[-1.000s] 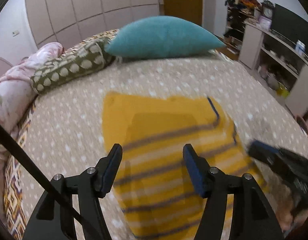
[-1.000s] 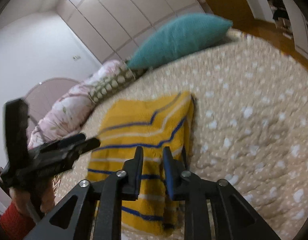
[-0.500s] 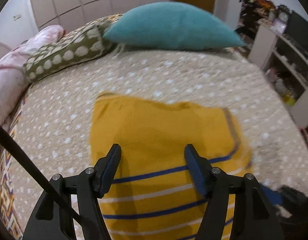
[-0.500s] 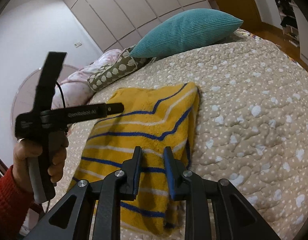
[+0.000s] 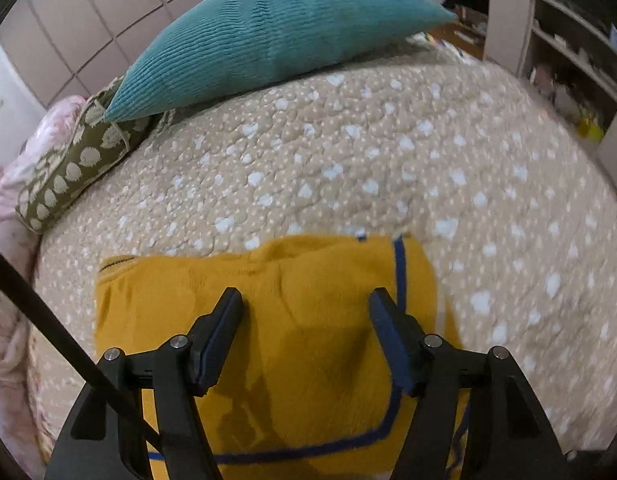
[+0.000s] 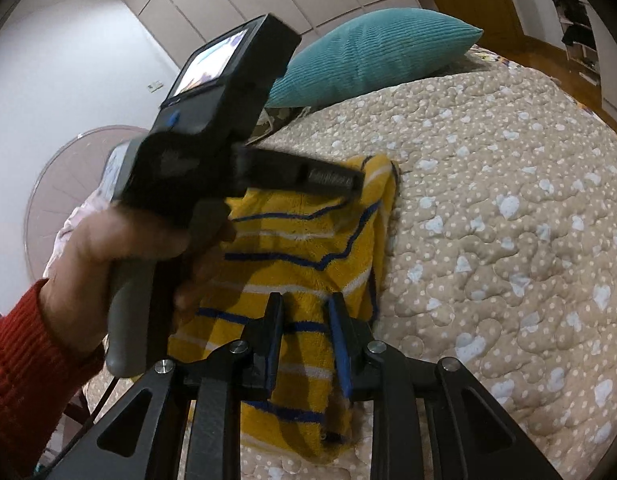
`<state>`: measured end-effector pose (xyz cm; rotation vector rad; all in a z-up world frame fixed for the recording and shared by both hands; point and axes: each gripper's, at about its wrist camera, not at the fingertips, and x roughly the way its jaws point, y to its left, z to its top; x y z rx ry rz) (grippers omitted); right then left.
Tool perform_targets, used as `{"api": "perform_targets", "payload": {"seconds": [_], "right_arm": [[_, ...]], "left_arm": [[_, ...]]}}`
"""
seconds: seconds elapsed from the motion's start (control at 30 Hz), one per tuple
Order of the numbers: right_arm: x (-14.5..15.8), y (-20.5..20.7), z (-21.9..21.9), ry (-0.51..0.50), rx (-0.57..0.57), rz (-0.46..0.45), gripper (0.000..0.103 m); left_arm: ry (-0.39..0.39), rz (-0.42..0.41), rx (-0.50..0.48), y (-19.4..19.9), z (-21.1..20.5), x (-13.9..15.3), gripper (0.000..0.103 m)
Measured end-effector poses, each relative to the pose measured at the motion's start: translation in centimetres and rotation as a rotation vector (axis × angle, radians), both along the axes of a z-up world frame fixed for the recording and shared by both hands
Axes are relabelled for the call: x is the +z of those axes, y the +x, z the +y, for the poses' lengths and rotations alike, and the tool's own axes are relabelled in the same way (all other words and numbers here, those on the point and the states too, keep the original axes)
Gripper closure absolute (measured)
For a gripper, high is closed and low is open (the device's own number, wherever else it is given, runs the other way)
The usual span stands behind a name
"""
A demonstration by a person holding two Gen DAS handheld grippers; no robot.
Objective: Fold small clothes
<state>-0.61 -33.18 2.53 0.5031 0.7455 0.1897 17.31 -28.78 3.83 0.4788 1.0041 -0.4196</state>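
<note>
A small yellow garment (image 5: 292, 320) with blue and white stripes lies folded on the beige dotted bedspread (image 5: 388, 152). My left gripper (image 5: 306, 312) hovers over its far part with jaws wide open and empty. In the right wrist view the garment (image 6: 308, 240) lies left of centre. My right gripper (image 6: 306, 316) is over its near right edge, jaws narrowly apart with nothing between them. The left gripper's body and the hand holding it (image 6: 212, 152) cover the garment's left side.
A teal pillow (image 5: 276, 32) and an olive patterned cushion (image 5: 68, 168) lie at the head of the bed. A pink floral blanket (image 5: 4, 240) is at the left edge. Shelves (image 5: 568, 40) stand to the right of the bed.
My left gripper has moved forward over the garment toward its far edge, jaws staying open. The right gripper has stayed at the garment's near right edge.
</note>
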Motion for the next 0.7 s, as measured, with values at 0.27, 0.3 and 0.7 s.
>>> {"api": "perform_targets", "payload": {"seconds": [0.27, 0.3, 0.7], "right_arm": [[0.4, -0.4, -0.3, -0.011, -0.021, -0.037, 0.073], [0.6, -0.6, -0.3, -0.024, -0.040, -0.044, 0.072], [1.5, -2.0, 3.0, -0.157, -0.071, -0.068, 0.071]], "left_arm": [[-0.186, -0.063, 0.039, -4.1, 6.9, 4.6, 0.038], [-0.194, -0.074, 0.046, -5.1, 8.2, 4.9, 0.038], [-0.279, -0.032, 0.207, -14.5, 20.4, -0.1, 0.038]]}}
